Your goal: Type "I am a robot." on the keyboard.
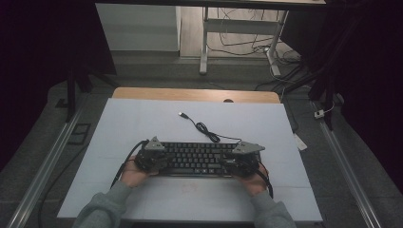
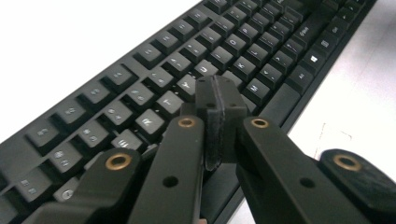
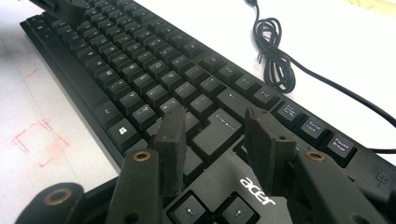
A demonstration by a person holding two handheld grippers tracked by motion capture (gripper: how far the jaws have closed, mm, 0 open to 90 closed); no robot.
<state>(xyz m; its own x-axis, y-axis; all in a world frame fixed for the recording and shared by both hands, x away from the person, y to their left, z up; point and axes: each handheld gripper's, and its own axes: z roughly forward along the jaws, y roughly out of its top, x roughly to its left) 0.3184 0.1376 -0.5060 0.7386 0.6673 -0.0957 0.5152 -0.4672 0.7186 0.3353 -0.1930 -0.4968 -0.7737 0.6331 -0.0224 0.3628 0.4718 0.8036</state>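
While the keyboard [image 1: 197, 159] lies near the front of the table [image 1: 142, 123], your left gripper [image 2: 219, 100] is pressed together over its middle keys, perhaps to tap one. Your right gripper [image 3: 212, 133] stands apart above Enter, gripping nothing.

High view dim, corners dark; gripper views brighter, table [image 2: 70, 37] perhaps overexposed.
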